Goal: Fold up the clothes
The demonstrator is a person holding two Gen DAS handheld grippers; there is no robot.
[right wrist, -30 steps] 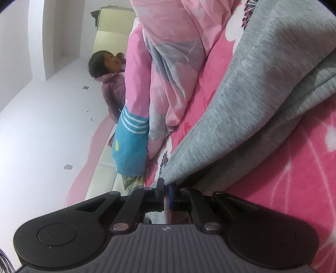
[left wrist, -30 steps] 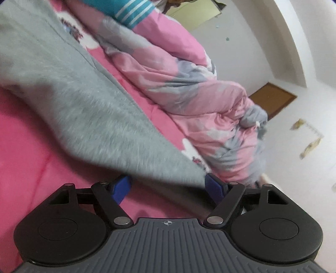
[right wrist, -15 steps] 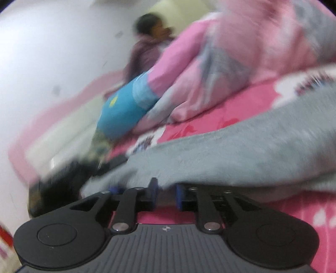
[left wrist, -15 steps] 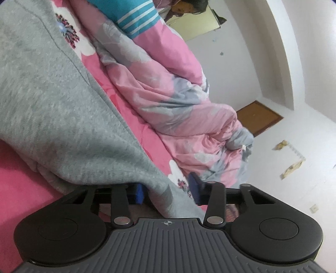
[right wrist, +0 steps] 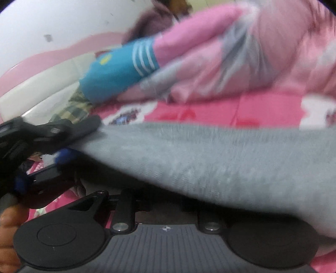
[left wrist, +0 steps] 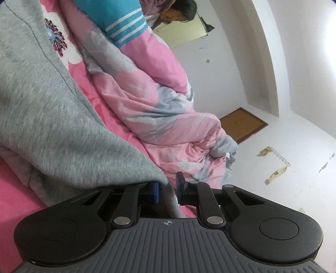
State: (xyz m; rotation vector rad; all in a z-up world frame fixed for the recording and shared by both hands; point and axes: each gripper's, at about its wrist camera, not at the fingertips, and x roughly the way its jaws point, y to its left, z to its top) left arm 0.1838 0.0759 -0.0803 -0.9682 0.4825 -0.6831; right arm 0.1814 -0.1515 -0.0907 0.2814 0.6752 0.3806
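White walls [left wrist: 241, 69] and a brown door [left wrist: 243, 124] behind; pink floral bedsheet [left wrist: 12, 189] underneath, printed with white flowers. Crumpled along the far side: pink and grey quilt [left wrist: 159, 109], glossy, deeply creased, with a blue pillow [left wrist: 117, 19] banded by 3 white stripes at its end. Beyond the pillow, a person [left wrist: 168, 12] in a mauve top, partly cut off by the frame edge. Blurred in the right wrist view: pale cushioned headboard [right wrist: 42, 88] with a pink rim, and a checked cloth [right wrist: 73, 109] under the pillow.

Spread over the sheet, raised at the near edge: grey sweatshirt [left wrist: 42, 117], heathered fleece knit, soft and thick, with a stitched seam running along it. Corner of the hem bunched between the blue pads of the left gripper [left wrist: 167, 189]; jaws narrow, fabric between them, small gap showing beside the right pad. Seen from the other side, left gripper [right wrist: 52, 147] pinching the garment's edge, with a bare hand [right wrist: 8, 231] behind it.

Draped across the front of the right gripper [right wrist: 166, 208]: a broad fold of the sweatshirt [right wrist: 220, 163], hiding both fingertips; cannot tell how those jaws stand.
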